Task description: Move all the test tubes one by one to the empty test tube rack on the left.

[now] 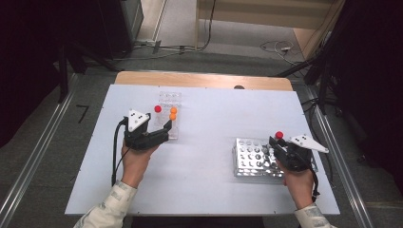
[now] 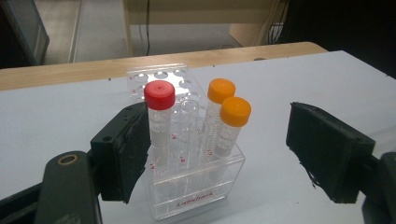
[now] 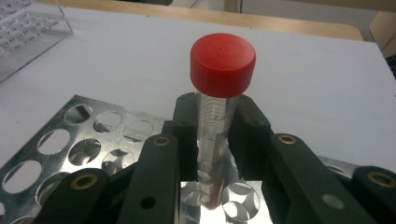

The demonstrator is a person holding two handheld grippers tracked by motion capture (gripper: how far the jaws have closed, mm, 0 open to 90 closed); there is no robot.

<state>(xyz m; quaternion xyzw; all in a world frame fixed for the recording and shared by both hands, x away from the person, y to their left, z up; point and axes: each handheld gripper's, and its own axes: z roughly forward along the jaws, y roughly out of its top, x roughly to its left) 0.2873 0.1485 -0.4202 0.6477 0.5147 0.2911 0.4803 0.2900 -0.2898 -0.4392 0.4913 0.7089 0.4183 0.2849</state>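
Left gripper (image 1: 159, 129) is held at the clear acrylic tube rack (image 2: 191, 186), left of centre on the white tabletop (image 1: 209, 123) and toward its far edge. Jaws are spread wide around the rack's near end; the left pad is seen just beside the red-capped tube (image 2: 159, 119) in the left gripper view, contact can't be confirmed, and the right pad is well clear. Nothing is gripped. Two orange-capped tubes (image 2: 228, 116) are seated upright in the rack's right-hand holes, one just behind the other.

Metal perforated rack (image 1: 252, 159) is placed near the tabletop's right edge, toward the near side. Right gripper (image 1: 278, 142) is positioned over its right end, jaws clamped on a clear graduated tube with a red cap (image 3: 222, 63). Tube is held upright just below the cap, lower end above the rack's holes.
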